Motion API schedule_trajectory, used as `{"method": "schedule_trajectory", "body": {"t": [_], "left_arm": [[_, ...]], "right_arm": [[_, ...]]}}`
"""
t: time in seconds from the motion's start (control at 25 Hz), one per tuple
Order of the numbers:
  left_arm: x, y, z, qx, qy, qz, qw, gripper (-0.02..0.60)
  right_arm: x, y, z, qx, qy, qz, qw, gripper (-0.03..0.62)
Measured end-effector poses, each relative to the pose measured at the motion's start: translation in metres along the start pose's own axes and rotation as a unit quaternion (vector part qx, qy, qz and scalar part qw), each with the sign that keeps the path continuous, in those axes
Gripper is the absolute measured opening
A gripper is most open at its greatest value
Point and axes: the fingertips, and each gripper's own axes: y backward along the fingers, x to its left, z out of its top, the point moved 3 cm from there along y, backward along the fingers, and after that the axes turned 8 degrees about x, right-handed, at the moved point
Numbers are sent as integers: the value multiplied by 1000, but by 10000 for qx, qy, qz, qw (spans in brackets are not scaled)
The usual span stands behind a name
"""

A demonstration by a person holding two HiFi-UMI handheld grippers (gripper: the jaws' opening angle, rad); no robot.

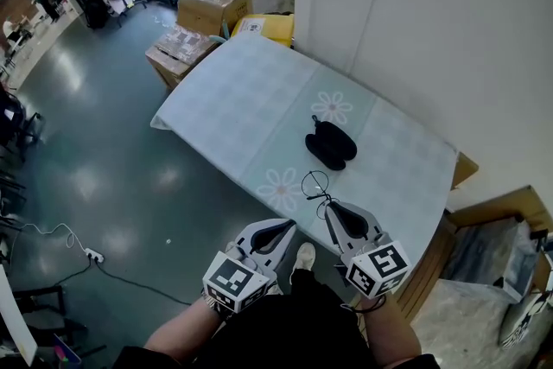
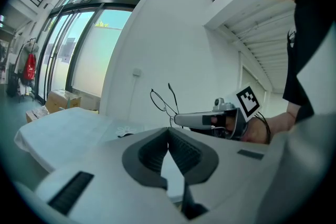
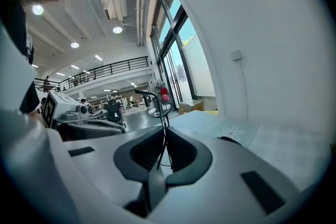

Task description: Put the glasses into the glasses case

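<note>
A black glasses case [image 1: 330, 144] lies on the pale flower-print tablecloth [image 1: 251, 104], and it looks opened into two halves. Thin wire-framed glasses [image 1: 316, 184] hang above the table's near edge, just short of the case. My right gripper [image 1: 327, 206] is shut on one of their thin arms, and the lens [image 3: 157, 107] stands up past the jaws [image 3: 164, 132]. My left gripper [image 1: 289, 225] hovers beside it off the table edge, shut with nothing between its jaws [image 2: 168, 131]. From the left gripper view the glasses [image 2: 160, 102] stick up from the right gripper [image 2: 177, 119].
A white wall runs along the table's far right side. Cardboard boxes [image 1: 210, 4] and a yellow item [image 1: 268, 27] stand beyond the far end. Grey floor lies to the left, with a power strip and cable [image 1: 90, 254]. Wooden boards [image 1: 505, 212] sit at the right.
</note>
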Motion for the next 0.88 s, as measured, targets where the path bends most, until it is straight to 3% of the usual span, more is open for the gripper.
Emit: {"method": "schedule_trajectory", "body": {"t": [0.48,0.88], "left_arm": [[15,-70,19,45,61,198,9998,26],[22,-101,23,106,7,259,9996,26]], "right_arm": [[-77,-20,12,189,-73,202,9996,37],[-117,-38,8,419,-22,280,9987,37]]}}
